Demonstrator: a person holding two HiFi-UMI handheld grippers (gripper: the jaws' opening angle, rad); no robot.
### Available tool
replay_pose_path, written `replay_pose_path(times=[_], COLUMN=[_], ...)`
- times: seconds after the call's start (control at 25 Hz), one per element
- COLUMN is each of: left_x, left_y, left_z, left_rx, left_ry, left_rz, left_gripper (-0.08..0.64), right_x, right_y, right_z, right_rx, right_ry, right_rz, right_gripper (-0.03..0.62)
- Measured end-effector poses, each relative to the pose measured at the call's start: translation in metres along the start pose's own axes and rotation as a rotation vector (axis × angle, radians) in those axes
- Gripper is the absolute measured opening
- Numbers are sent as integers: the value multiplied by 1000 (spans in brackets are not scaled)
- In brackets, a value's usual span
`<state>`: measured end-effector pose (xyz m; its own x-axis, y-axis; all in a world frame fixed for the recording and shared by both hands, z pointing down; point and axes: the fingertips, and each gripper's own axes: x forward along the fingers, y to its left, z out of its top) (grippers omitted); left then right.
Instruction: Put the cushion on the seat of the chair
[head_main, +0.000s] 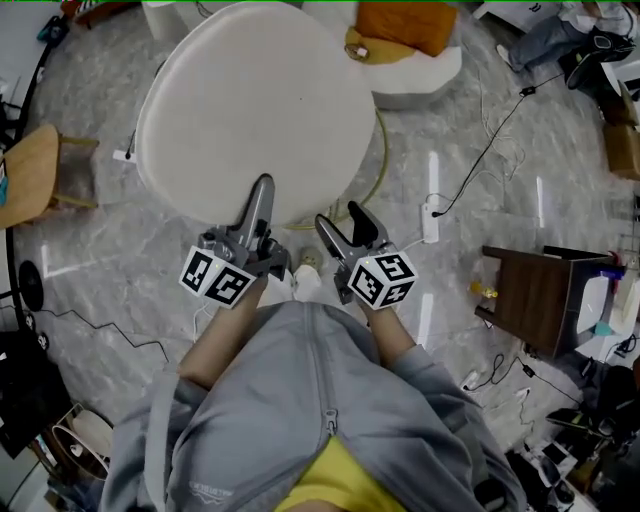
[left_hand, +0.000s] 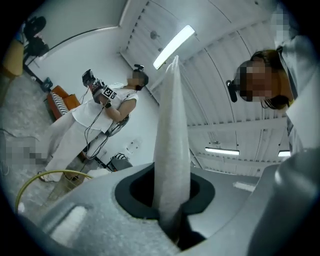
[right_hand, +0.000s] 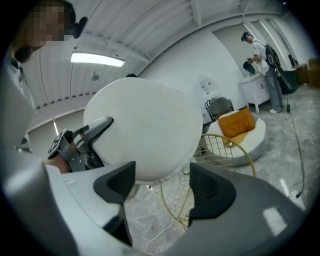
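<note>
A big round white cushion hangs over the gold wire chair, whose rim shows past the cushion's right edge. My left gripper is shut on the cushion's near edge. In the left gripper view the cushion stands edge-on between the jaws of the left gripper. My right gripper is open just right of that, at the near rim and holding nothing. In the right gripper view its jaws stand apart before the cushion, with the chair's wire frame below and the left gripper on the left.
A white pouf with an orange pillow stands beyond the chair. A dark wooden side table is at the right and a wooden stool at the left. Cables and a power strip lie on the marble floor. People stand farther off.
</note>
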<state>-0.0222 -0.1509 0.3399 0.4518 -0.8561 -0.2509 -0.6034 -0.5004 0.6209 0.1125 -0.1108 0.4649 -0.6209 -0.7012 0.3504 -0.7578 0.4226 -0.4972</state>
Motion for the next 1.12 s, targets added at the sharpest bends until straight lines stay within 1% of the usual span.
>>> replay_pose_path(times=[0.12,0.2,0.28,0.4,0.48,0.56,0.6,0.68,0.76,0.84,0.96,1.12], left_x=[0,-1,-1,1,2,2,2,2,3,3,2,-2], left_y=[6,9,10,7,4,3,4,7,10,13,16,23], left_z=[-6,-9,-14,-23,-28,-29,-29,-28,-29,-31,-40,-58], left_rx=[-74,-127,-165,-175,-181,-195,-199,-200,-186,-163,-113,-51], left_ry=[-22,-37,-40,-13,4,7,7,10,18,36,86,175], left_rz=[-12,-28,-46,-72,-89,-97,-96,-88,-78,-69,-58,-29], left_gripper=[58,58,58,58,58,58,60,61,63,64,67,90], right_x=[0,2,3,6,6,5,3,1,-1,-2,-3,-11], right_y=[0,3,7,12,11,6,4,2,0,-5,-8,-22], right_z=[-14,-20,-22,-20,-19,-18,-17,-13,-12,-14,-15,-16], right_rx=[140,215,282,368,395,426,449,485,484,466,442,388], right_ry=[-3,-11,-24,-54,-68,-89,-100,-115,-126,-139,-138,-137], right_rz=[48,87,143,223,244,240,238,235,222,206,151,75], right_gripper=[349,371,395,408,397,325,274,220,181,109,67,48])
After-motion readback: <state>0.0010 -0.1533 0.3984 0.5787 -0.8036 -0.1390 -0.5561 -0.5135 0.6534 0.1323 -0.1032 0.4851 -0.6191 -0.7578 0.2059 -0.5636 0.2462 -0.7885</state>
